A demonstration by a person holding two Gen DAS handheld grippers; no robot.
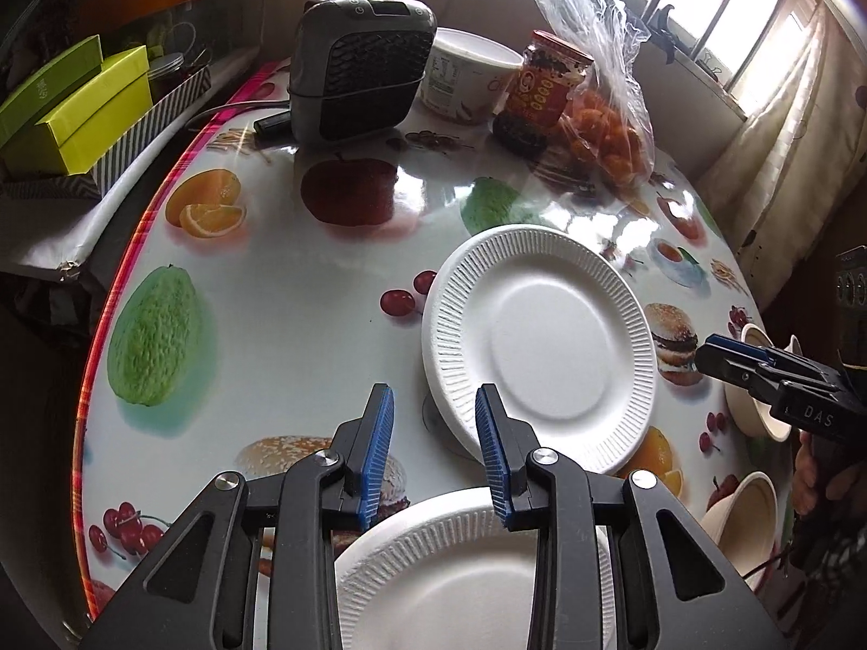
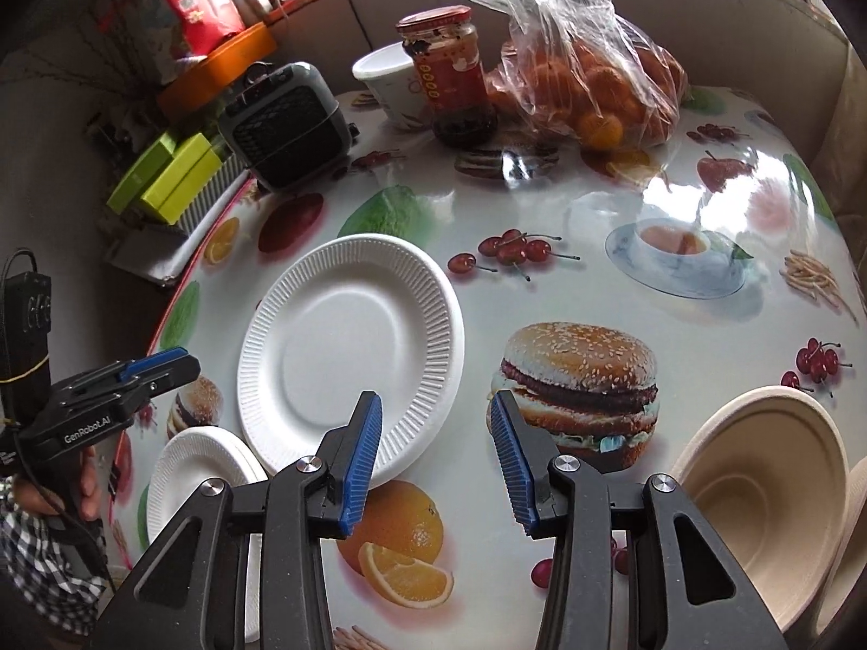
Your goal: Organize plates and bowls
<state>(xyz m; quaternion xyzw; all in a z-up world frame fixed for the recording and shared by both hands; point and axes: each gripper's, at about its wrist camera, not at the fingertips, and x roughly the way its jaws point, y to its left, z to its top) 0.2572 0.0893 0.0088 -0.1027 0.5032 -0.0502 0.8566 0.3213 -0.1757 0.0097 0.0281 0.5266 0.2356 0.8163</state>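
Observation:
A white ribbed paper plate (image 1: 542, 346) lies on the fruit-print table; it also shows in the right wrist view (image 2: 347, 352). A second white plate (image 1: 466, 569) lies under my left gripper and shows at lower left in the right wrist view (image 2: 189, 476). Two beige bowls (image 1: 753, 379) (image 1: 748, 509) stand at the right; one is large in the right wrist view (image 2: 769, 493). My left gripper (image 1: 433, 422) is open and empty beside the first plate's near rim. My right gripper (image 2: 436, 433) is open and empty above the table, by that plate's right rim.
At the far side stand a grey heater (image 1: 357, 59), a white tub (image 1: 471, 76), a red-labelled jar (image 1: 542, 92) and a clear bag of oranges (image 1: 607, 130). Green boxes (image 1: 76, 108) sit off the table's left edge (image 1: 124, 281). A curtain (image 1: 785, 151) hangs at right.

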